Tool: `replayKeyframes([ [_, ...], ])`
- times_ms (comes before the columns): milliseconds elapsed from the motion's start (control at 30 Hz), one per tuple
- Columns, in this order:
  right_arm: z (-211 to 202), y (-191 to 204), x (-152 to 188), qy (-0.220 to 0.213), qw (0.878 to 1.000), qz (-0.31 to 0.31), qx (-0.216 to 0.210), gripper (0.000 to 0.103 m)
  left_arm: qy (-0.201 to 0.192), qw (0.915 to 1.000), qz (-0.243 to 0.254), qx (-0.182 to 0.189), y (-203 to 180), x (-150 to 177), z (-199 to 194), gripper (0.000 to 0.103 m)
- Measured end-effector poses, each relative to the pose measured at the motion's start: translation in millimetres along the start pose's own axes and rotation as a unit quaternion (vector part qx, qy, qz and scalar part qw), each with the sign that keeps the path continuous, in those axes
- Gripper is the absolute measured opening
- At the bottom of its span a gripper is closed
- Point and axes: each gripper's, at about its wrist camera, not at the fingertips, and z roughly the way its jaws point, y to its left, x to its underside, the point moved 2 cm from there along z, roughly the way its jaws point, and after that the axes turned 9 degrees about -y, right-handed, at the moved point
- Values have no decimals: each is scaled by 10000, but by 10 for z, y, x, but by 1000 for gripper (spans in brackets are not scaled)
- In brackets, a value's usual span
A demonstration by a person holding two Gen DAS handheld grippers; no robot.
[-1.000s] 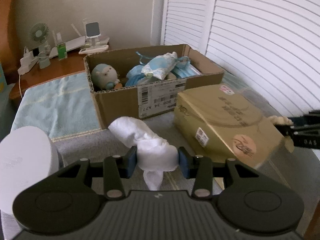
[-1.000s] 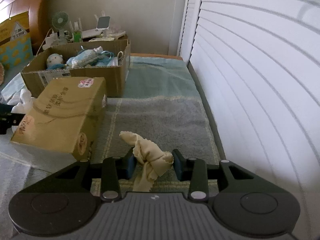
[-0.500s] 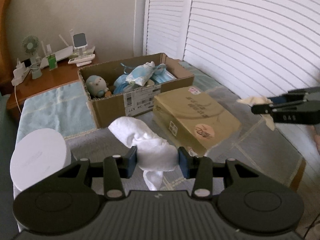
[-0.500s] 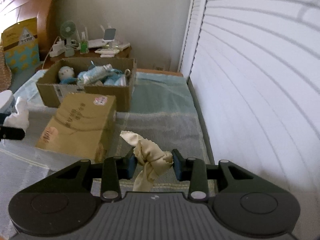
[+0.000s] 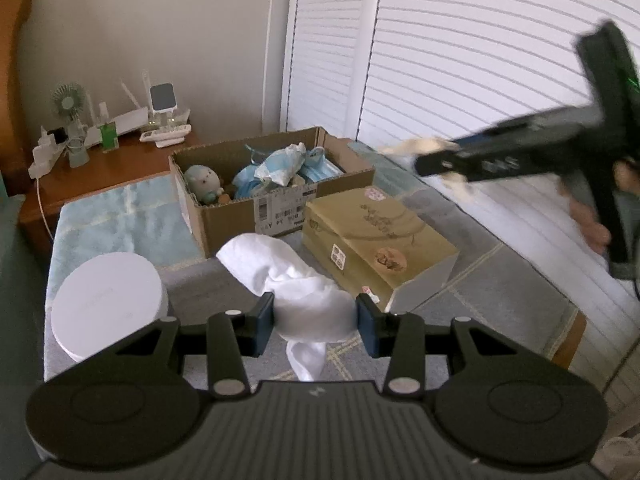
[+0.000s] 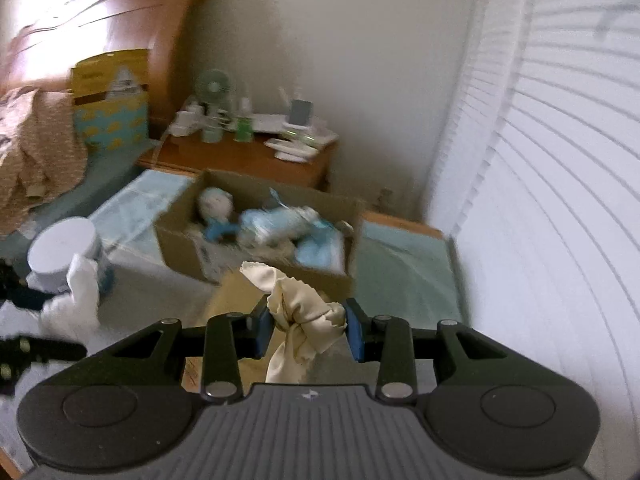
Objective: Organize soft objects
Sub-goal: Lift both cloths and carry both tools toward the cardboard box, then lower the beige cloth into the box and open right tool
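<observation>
My left gripper (image 5: 315,322) is shut on a bunched white cloth (image 5: 296,280), held above the grey bed cover. My right gripper (image 6: 308,330) is shut on a crumpled cream cloth (image 6: 298,308); in the left wrist view that cream cloth (image 5: 420,146) and gripper hang blurred in the air at the right, above the boxes. An open cardboard box (image 5: 276,204) ahead holds a pale blue plush toy (image 5: 204,180) and several blue and white soft items (image 5: 280,164). From the right wrist, the box (image 6: 256,236) lies just beyond the cream cloth, and the white cloth (image 6: 76,296) shows at the left.
A closed gold box (image 5: 376,244) lies in front of the cardboard box. A white round tub (image 5: 106,304) stands at the left. A wooden nightstand (image 5: 100,168) with a small fan and gadgets is behind. White louvred doors (image 5: 460,80) run along the right. A person's hand (image 5: 592,220) grips the right tool.
Both grippers have risen with their cloths still held. The right gripper has lifted and swung toward the cardboard box, which now sits right ahead of it. The left view has pulled back and up.
</observation>
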Motion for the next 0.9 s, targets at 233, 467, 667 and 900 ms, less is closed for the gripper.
replayKeyframes([
  [233, 480, 255, -390, -36, 9977, -145, -658, 42, -74, 9999, -23, -68, 42, -15, -23, 42],
  [467, 992, 458, -655, 100, 9935, -272, -1099, 42, -107, 9996, -167, -197, 100, -31, 5, 42],
  [667, 1361, 574, -813, 191, 9901, -243, -1372, 50, -89, 9991, -246, -346, 154, -32, 24, 42],
  [900, 1353, 502, -757, -38, 9902, -63, -1392, 102, -22, 9988, -236, -432, 207, -32, 50, 42],
])
